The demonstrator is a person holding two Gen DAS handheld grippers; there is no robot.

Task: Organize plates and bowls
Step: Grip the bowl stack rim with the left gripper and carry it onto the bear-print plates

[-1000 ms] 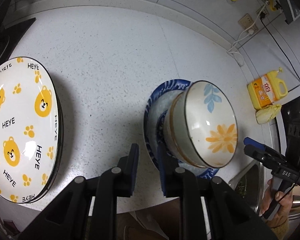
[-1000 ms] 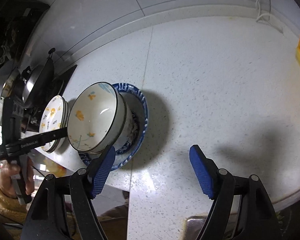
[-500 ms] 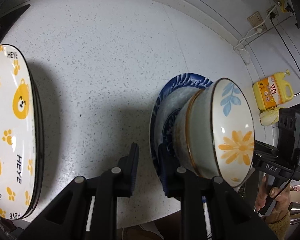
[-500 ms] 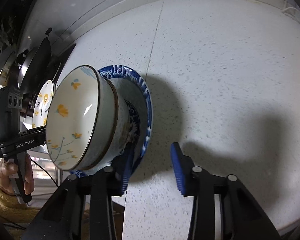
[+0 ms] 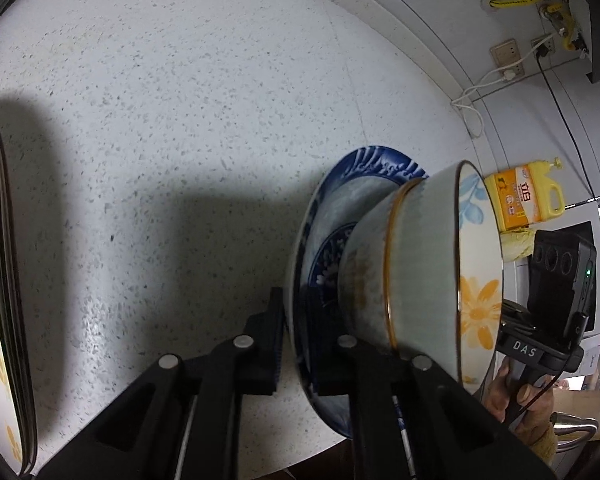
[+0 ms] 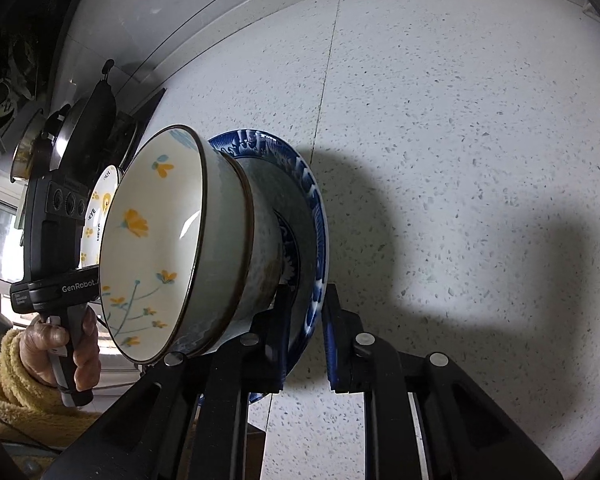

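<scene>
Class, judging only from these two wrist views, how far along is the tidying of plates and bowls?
Done: bear plates stacked; flower bowl sits on the blue plate. In hand: left tongs and right tongs both clamp that plate's rim. Left: moving it; destination unseen.

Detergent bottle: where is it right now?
Left wrist view, far right: the yellow detergent bottle stands on the counter by the wall, just past the floral bowl, above a pale sponge.

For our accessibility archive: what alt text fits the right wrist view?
The right tool pinches the rim of a blue patterned plate carrying stacked floral bowls, above a speckled countertop.
</scene>
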